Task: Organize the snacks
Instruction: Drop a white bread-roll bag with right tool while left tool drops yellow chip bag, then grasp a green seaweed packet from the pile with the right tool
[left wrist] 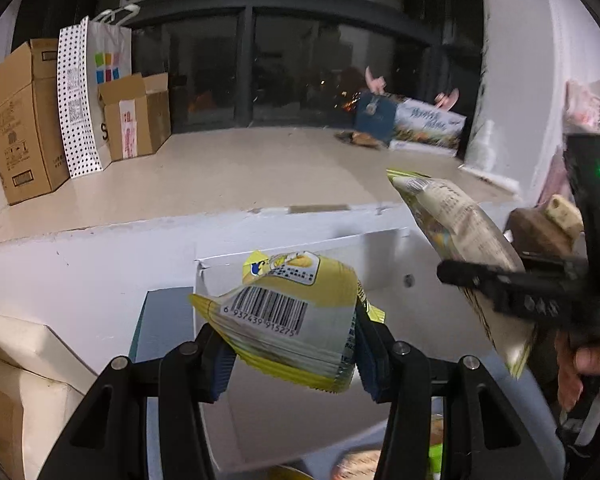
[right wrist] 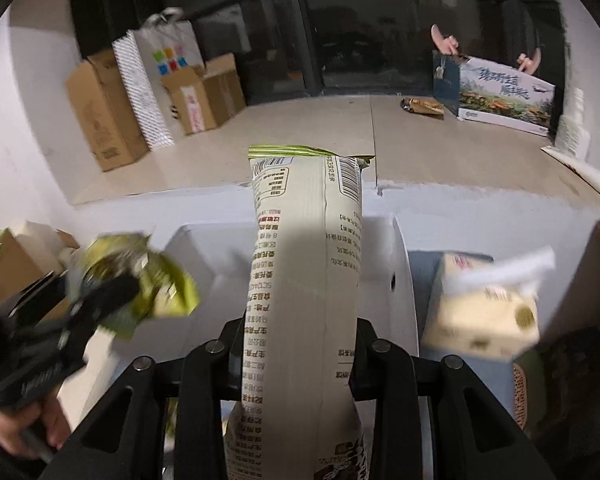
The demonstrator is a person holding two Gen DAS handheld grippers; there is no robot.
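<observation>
**Two snack packs, one in each gripper**

A yellow snack pack (left wrist: 288, 320), barcode side facing the camera, sits pinched between the left gripper (left wrist: 294, 354) fingers. A long beige snack bag (right wrist: 304, 280) with dense printed text and a green top seam stands clamped in the right gripper (right wrist: 298, 360). Beyond both lies a white box (left wrist: 300, 420), then a ledge (left wrist: 220, 176) holding three cardboard boxes (left wrist: 24, 120).

Two close wrist views facing ledge (left wrist: 260, 168)

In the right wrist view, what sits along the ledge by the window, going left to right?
Tall cardboard box → polka-dot paper bag → open cardboard box → brown snack packet → printed carton.
</observation>
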